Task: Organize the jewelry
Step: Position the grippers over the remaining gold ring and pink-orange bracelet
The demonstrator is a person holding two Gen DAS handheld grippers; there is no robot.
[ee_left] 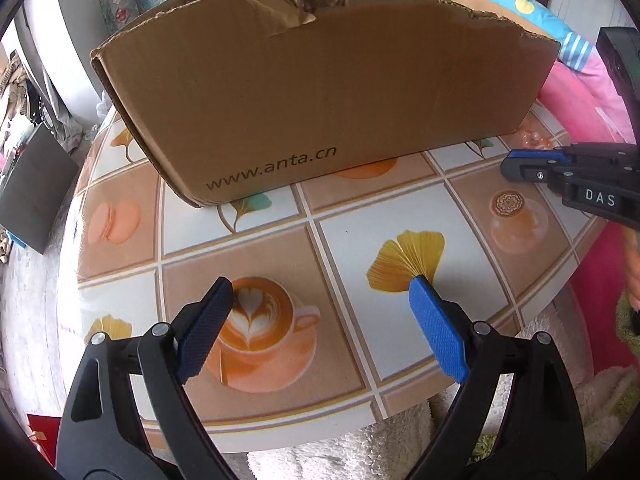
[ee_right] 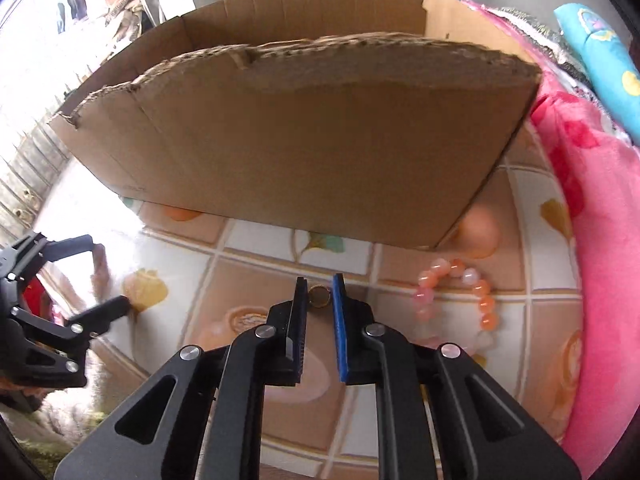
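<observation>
Right tongs point(ee_right: 320, 286) pinch a small gold ring point(ee_right: 319, 295) on the table point(ee_right: 224, 276) — left tongs point(ee_left: 320, 292) gape wide, empty.

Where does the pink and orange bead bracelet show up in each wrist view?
Left wrist view: only a sliver of the bead bracelet shows at the right, by the cardboard box's lower right corner, just above the right gripper.
Right wrist view: the bracelet lies on the tablecloth at right of centre, right of the gripper's fingers.
Shared landmark: the box's near right corner.
</observation>
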